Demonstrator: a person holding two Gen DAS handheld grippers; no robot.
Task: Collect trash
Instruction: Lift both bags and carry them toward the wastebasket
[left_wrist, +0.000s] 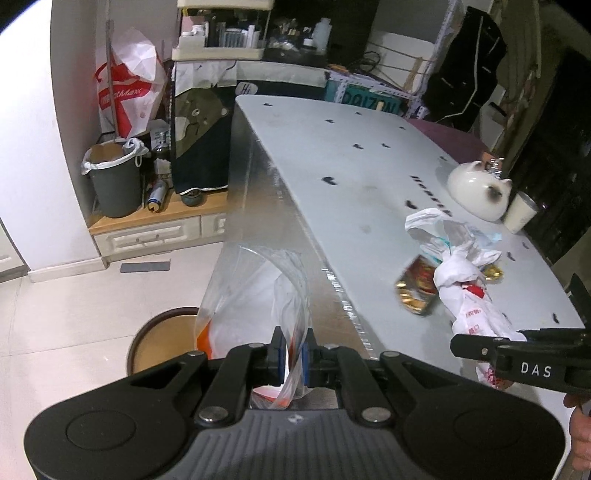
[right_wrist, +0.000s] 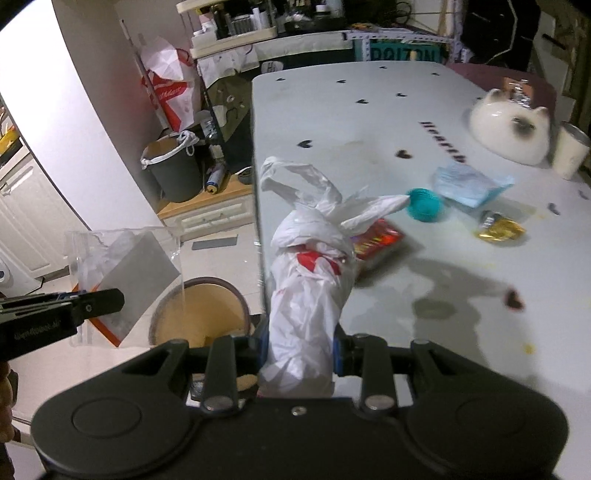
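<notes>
Beside the white surface (right_wrist: 369, 122), the left claw (left_wrist: 293, 356) pinches a clear zip bag (left_wrist: 255, 295) while the right claw (right_wrist: 297, 350) clamps a crumpled white plastic bag (right_wrist: 306, 295), apparently lifted.

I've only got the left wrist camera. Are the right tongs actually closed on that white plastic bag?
Observer: Yes, the right tongs pinch the white plastic bag near its lower end, with the knotted top pointing away.
Operator: Is the bag hiding anything from me?
Observer: A teal ball lies on the table, right at the tip of the bag's handle.
Operator: And the bluish thing near it?
Observer: A light blue packet, possibly tissues, lying flat beside the ball.
</notes>
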